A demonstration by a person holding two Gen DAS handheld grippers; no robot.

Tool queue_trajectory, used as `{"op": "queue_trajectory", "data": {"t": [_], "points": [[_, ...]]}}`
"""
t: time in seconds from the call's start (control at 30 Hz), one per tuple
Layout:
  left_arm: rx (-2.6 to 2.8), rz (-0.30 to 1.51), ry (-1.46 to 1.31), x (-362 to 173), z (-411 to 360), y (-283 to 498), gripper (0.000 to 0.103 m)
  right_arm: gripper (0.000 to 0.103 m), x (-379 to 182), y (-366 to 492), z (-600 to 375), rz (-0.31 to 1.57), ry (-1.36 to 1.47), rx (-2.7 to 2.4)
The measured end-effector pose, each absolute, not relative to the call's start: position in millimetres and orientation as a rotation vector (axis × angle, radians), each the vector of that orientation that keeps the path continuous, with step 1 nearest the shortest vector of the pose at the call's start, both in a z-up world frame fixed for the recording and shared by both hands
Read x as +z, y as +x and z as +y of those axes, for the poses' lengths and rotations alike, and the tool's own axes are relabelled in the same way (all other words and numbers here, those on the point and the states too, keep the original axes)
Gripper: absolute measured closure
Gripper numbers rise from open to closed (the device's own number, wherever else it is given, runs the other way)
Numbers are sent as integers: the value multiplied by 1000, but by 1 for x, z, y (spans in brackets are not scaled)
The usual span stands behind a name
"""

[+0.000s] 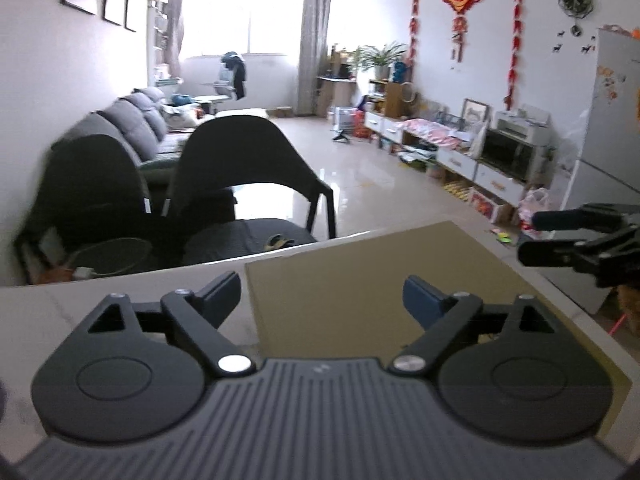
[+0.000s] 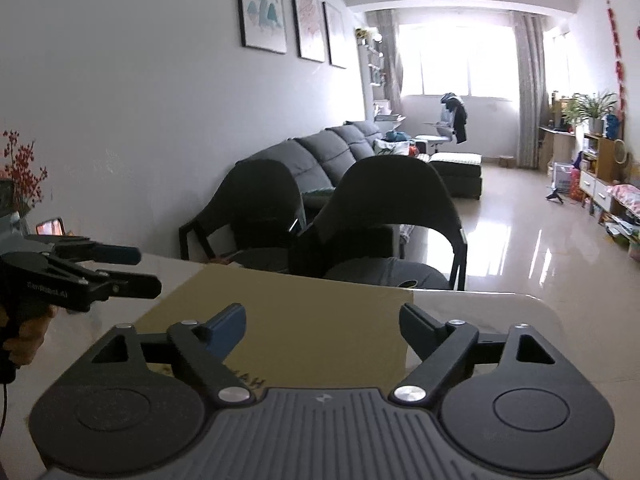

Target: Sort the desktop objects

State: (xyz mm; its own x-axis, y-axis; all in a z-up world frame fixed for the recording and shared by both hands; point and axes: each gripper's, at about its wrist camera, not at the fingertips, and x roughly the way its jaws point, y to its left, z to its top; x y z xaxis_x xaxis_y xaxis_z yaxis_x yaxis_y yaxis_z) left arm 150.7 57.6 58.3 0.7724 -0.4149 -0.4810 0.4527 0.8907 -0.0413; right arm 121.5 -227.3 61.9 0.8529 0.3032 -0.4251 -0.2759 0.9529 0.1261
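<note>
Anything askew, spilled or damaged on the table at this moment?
Nothing stands out. A flat tan cardboard sheet lies on the white table, unbent and clean as far as it shows. The left gripper and right gripper hover over it, both open and empty. No objects to sort appear in either view.

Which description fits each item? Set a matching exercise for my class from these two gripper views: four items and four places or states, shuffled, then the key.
Items:
1. left gripper
2. cardboard sheet
3. dark chairs
4. framed pictures

Descriptions:
A. hanging on the wall
B. lying flat on the table
C. open, holding nothing
D. standing beyond the table's far edge

Pairs: 1-C, 2-B, 3-D, 4-A
</note>
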Motion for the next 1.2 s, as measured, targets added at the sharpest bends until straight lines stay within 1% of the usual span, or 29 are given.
{"op": "queue_trajectory", "data": {"t": [0.07, 0.13, 0.37, 0.7, 1.03, 1.2], "points": [[-452, 512, 68, 63, 60, 142, 5, 10, 69, 107, -225, 446, 60, 288], [-443, 527, 47, 67, 64, 132, 2, 8, 76, 93, -223, 442, 61, 271], [-391, 591, 1, 73, 74, 106, 0, 1, 90, 46, -218, 428, 72, 223], [-323, 603, 15, 75, 76, 71, 0, 1, 100, -10, -201, 419, 61, 169], [-246, 613, -18, 74, 74, 42, 0, 0, 101, -45, -173, 428, 35, 81], [-204, 621, -26, 71, 71, 27, 0, 0, 97, -59, -167, 424, 65, 27]]}}
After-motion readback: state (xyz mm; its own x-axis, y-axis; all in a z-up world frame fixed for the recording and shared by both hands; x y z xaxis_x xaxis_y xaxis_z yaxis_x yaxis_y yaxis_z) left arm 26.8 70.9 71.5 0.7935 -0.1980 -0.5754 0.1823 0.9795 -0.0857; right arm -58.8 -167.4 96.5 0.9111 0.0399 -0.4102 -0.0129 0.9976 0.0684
